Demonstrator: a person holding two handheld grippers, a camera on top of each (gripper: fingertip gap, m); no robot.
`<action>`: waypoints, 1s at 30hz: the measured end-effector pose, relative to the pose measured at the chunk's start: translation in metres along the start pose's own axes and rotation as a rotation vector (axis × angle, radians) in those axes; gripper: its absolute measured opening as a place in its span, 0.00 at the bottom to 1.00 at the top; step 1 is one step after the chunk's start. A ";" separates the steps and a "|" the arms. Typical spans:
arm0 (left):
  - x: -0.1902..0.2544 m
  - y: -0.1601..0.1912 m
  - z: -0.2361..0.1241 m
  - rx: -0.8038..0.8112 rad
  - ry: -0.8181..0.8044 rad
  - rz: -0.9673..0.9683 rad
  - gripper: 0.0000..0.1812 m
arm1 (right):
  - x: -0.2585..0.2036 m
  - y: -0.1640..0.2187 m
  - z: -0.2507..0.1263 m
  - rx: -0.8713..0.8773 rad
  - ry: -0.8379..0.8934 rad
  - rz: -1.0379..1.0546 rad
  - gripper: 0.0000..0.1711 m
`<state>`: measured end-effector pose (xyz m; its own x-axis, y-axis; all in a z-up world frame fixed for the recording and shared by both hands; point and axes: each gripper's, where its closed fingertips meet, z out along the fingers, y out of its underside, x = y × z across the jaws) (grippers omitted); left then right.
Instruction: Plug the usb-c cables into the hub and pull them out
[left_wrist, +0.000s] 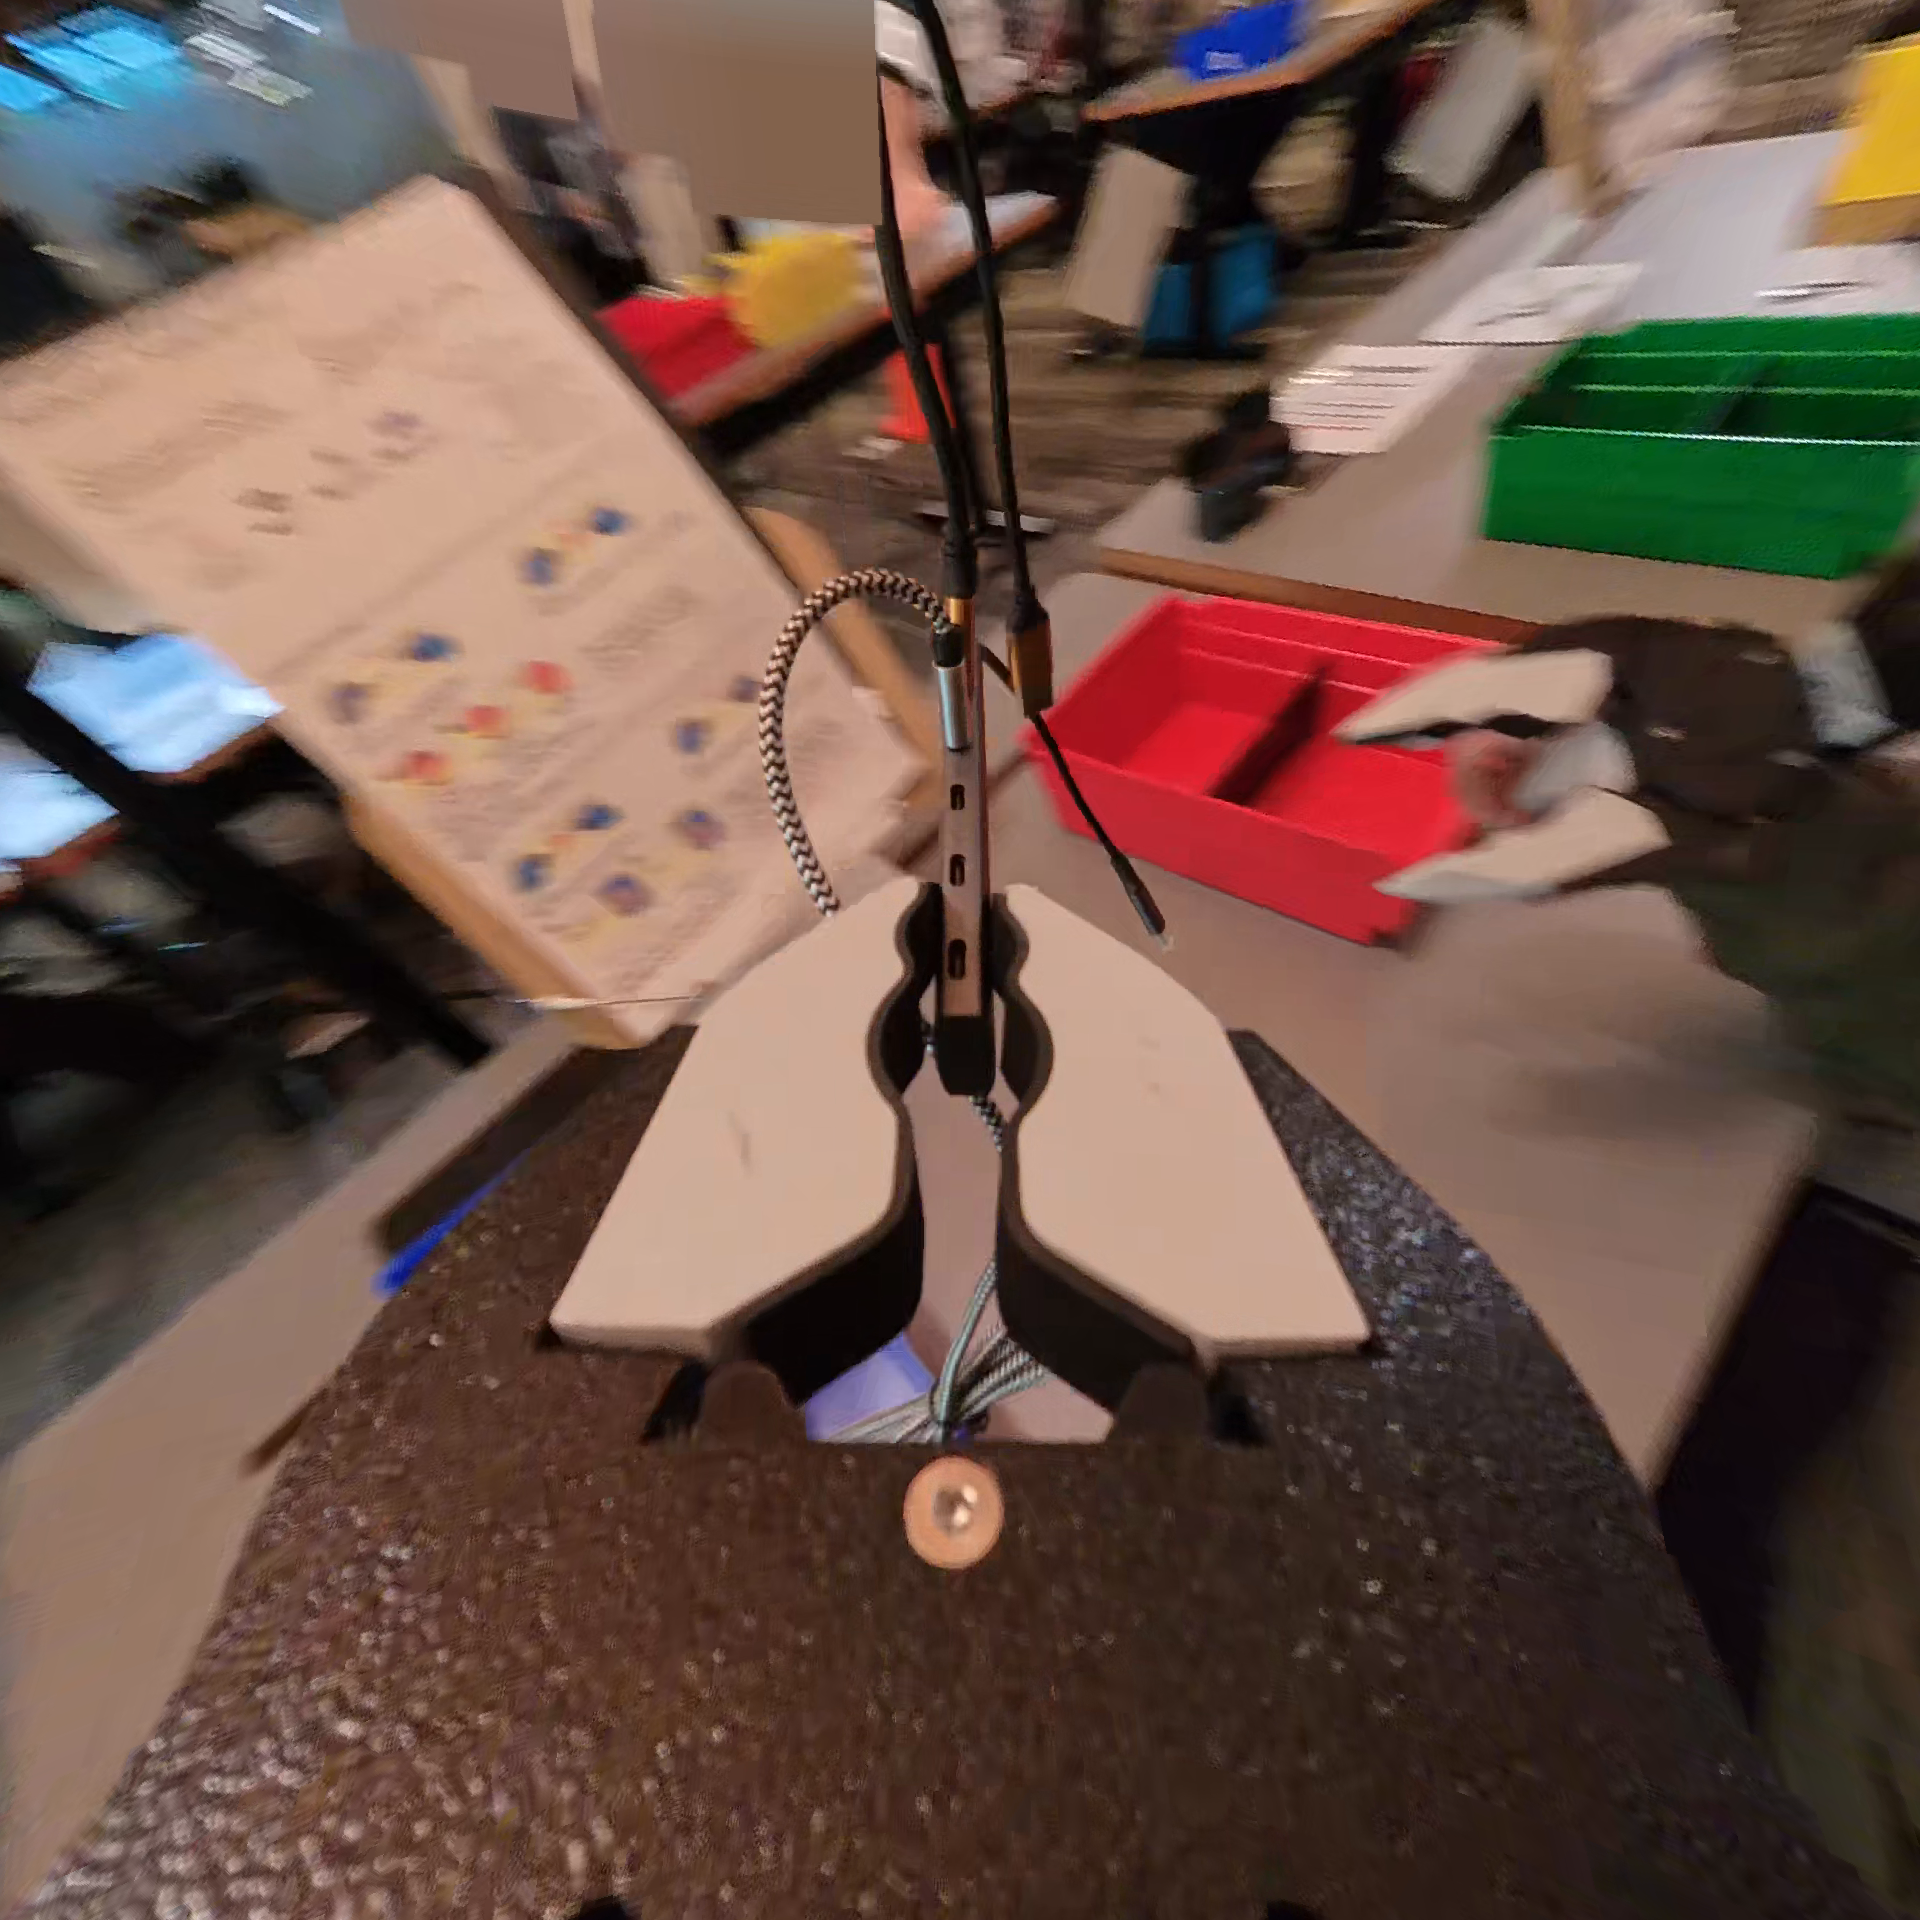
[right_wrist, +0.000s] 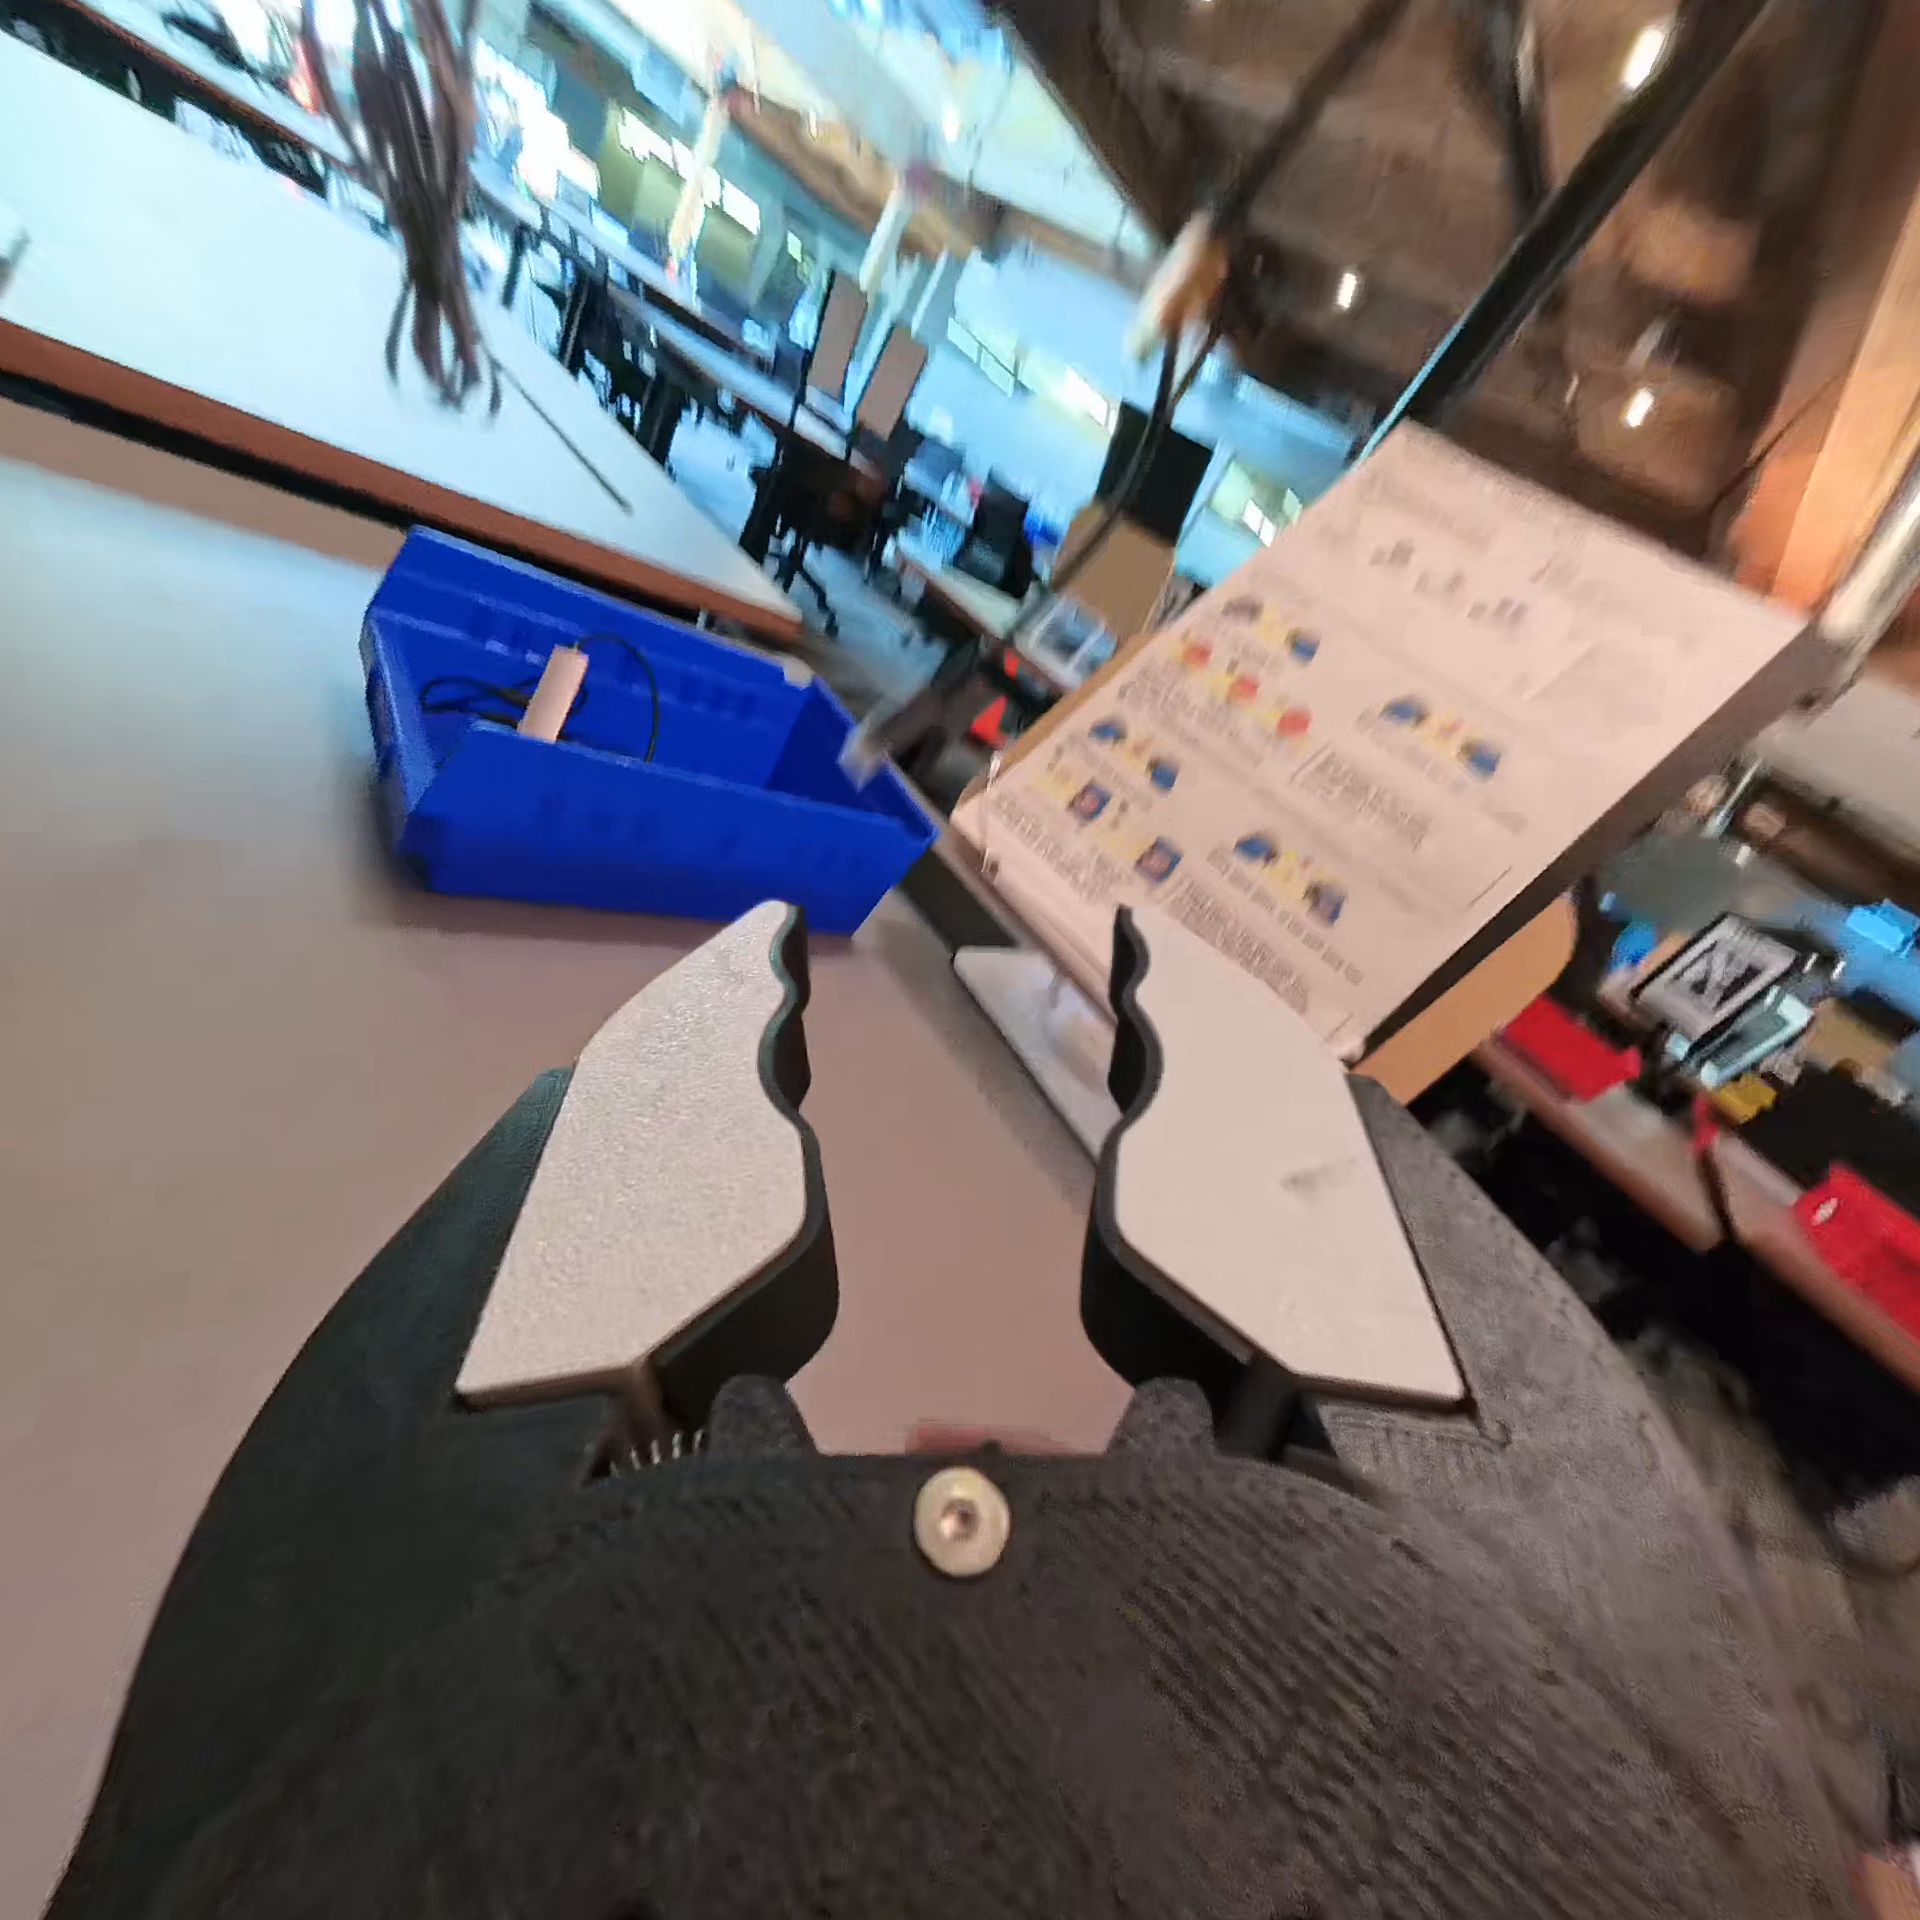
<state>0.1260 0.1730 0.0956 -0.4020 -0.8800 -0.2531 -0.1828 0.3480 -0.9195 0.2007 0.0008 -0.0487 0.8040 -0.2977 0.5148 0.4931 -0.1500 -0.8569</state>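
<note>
My left gripper (left_wrist: 964, 914) is shut on a slim grey USB-C hub (left_wrist: 961, 831), held upright above the table. A black-and-white braided cable (left_wrist: 795, 748) loops into the hub's upper left side. Two black cables with orange-brown plugs (left_wrist: 1031, 655) hang from above at the hub's top; a thin black cable end (left_wrist: 1138, 904) dangles loose to its right. My right gripper (right_wrist: 961, 940) is open and empty over the table. It also shows in the left wrist view (left_wrist: 1496, 774), open, to the right of the hub.
A red bin (left_wrist: 1247, 769) sits on the table behind the hub, a green bin (left_wrist: 1704, 447) farther back right. A blue bin (right_wrist: 623, 758) holds a small pale cylinder with a black wire. A tilted instruction board (right_wrist: 1351, 748) stands past the table edge. Some 25 cm of space lies between my two pairs of fingers.
</note>
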 end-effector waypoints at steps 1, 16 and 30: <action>0.013 0.006 0.007 -0.015 0.093 -0.034 0.05 | 0.001 -0.007 -0.004 0.054 -0.002 -0.021 0.36; 0.120 0.122 0.111 -0.139 0.761 -0.564 0.05 | -0.036 0.026 0.007 0.093 -0.086 -0.337 0.26; 0.117 0.123 0.113 -0.045 0.739 -0.393 0.05 | -0.051 0.050 0.022 0.047 -0.157 -0.290 0.15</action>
<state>0.1574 0.0764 -0.0815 -0.7835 -0.5068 0.3596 -0.4614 0.0869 -0.8829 0.1914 0.0289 -0.1170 0.6677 -0.0998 0.7377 0.7206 -0.1622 -0.6741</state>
